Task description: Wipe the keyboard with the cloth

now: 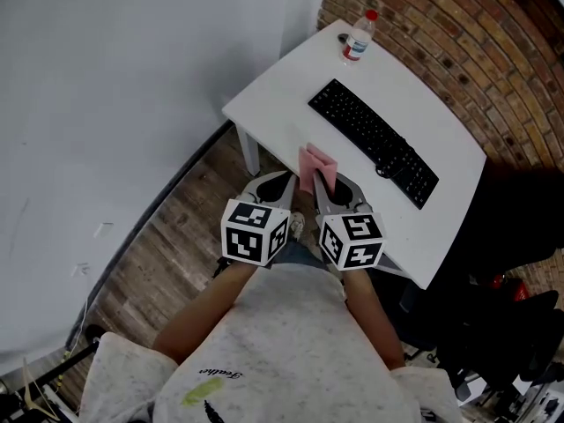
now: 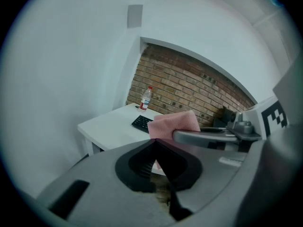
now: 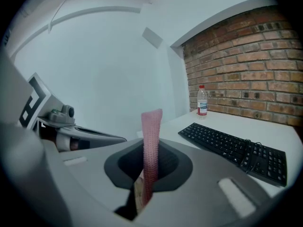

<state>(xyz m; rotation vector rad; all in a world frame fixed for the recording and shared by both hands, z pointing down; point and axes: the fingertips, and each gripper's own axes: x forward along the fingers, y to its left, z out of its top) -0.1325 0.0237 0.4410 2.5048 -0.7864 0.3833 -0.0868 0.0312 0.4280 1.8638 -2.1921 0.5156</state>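
A black keyboard (image 1: 374, 142) (image 3: 232, 145) (image 2: 142, 123) lies slantwise on the white table (image 1: 282, 104). Both grippers hover side by side off the table's near edge, short of the keyboard. My right gripper (image 1: 330, 185) (image 3: 149, 171) is shut on a pink cloth (image 1: 315, 167) (image 3: 151, 141) (image 2: 175, 123), which sticks up from its jaws as a folded strip. My left gripper (image 1: 280, 183) (image 2: 155, 148) is shut with nothing between its jaws, just left of the cloth.
A clear water bottle (image 1: 357, 38) (image 3: 202, 100) with a red cap stands at the table's far corner by the brick wall (image 1: 458, 25). A white wall (image 1: 115, 86) is on the left, wooden floor (image 1: 167, 245) below, and dark equipment (image 1: 520, 236) crowds the right side.
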